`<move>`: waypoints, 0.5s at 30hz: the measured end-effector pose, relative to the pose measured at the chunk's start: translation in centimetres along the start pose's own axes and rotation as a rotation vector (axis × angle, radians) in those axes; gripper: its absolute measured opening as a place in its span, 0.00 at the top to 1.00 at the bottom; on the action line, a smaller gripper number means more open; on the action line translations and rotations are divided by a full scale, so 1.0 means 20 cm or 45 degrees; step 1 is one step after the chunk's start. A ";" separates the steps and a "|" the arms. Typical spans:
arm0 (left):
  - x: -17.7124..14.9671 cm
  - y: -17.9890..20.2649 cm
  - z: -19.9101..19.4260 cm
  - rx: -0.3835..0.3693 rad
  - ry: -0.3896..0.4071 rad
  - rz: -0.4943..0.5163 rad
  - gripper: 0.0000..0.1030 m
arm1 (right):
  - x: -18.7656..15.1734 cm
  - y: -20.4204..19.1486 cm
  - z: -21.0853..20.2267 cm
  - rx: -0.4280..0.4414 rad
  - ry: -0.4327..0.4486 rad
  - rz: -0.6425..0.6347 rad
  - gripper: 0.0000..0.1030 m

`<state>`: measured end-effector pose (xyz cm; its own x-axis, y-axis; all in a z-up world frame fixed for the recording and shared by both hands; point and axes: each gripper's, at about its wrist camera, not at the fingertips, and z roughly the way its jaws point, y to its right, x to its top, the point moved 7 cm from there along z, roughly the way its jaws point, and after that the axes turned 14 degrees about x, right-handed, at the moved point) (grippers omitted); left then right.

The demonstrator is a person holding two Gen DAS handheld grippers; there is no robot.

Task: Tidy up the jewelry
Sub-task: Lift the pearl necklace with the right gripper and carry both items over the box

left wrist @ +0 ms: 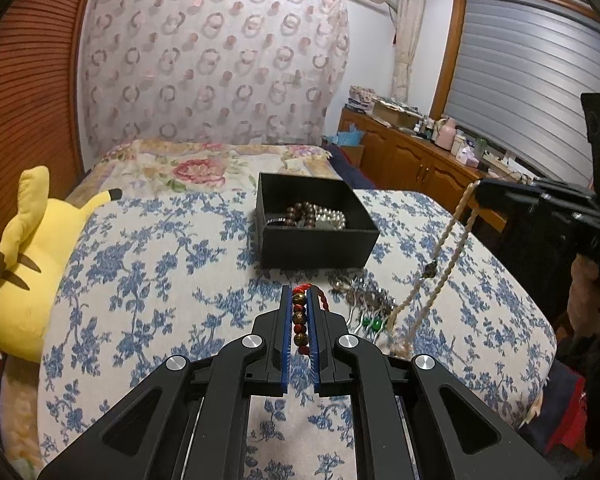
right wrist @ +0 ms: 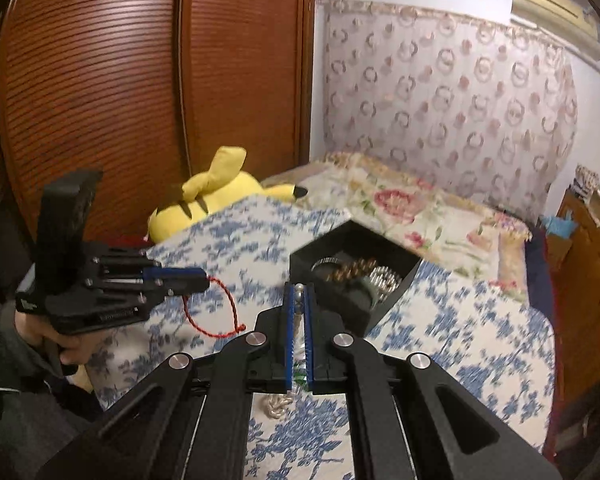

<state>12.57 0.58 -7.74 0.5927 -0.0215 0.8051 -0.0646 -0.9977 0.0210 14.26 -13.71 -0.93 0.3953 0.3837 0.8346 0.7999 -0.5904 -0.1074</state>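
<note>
A black jewelry box (left wrist: pixel 320 240) sits on the blue-flowered bedspread and holds brown beads and pearl strands. My left gripper (left wrist: pixel 300 294) is shut on a red cord bracelet with dark gold-patterned beads (left wrist: pixel 300 317), short of the box. My right gripper (right wrist: pixel 299 290) is shut on a cream twisted-cord necklace (left wrist: pixel 448 256) that hangs from it down to the bed, with a dark bead partway along. The same box (right wrist: pixel 352 280) lies just beyond the right gripper's tips. More jewelry (left wrist: pixel 364 296) with green stones lies loose on the cover in front of the box.
A yellow plush toy (left wrist: pixel 28 264) lies at the bed's left edge by the wooden wardrobe (right wrist: pixel 140 100). A wooden cabinet (left wrist: pixel 412 156) crowded with bottles and boxes stands along the right wall. A person's hand (right wrist: pixel 66 340) holds the left gripper.
</note>
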 end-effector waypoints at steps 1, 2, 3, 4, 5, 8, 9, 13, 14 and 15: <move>0.01 0.00 0.00 -0.002 0.006 0.001 0.94 | 0.02 0.00 -0.01 -0.006 0.011 -0.004 0.95; 0.04 0.01 0.00 -0.004 0.013 0.003 0.94 | 0.05 0.01 -0.03 -0.014 0.024 -0.011 0.95; 0.06 0.01 0.00 -0.005 0.022 0.007 0.94 | 0.06 0.01 -0.04 -0.019 0.032 -0.016 0.95; 0.08 0.02 0.00 -0.005 0.028 0.009 0.94 | 0.09 0.01 -0.04 -0.024 0.041 -0.024 0.95; 0.10 0.03 0.00 -0.006 0.036 0.013 0.94 | 0.11 0.02 -0.05 -0.031 0.050 -0.032 0.95; 0.18 0.05 0.02 -0.007 0.060 0.026 0.94 | 0.21 0.04 -0.08 -0.049 0.085 -0.059 0.95; 0.20 0.05 0.02 -0.007 0.066 0.030 0.94 | 0.23 0.05 -0.09 -0.058 0.093 -0.067 0.95; 0.31 0.08 0.08 -0.007 0.089 0.048 0.94 | 0.39 0.10 -0.12 -0.087 0.146 -0.095 0.95; 0.33 0.08 0.09 -0.007 0.091 0.051 0.94 | 0.44 0.13 -0.13 -0.100 0.164 -0.104 0.95; 0.36 0.09 0.11 -0.007 0.092 0.052 0.94 | 0.48 0.15 -0.14 -0.106 0.177 -0.107 0.95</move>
<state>18.37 -1.43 -3.24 0.5301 -0.0571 0.8460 -0.0918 -0.9957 -0.0096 19.21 -13.71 8.28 0.2577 0.3356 0.9061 0.7851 -0.6194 0.0061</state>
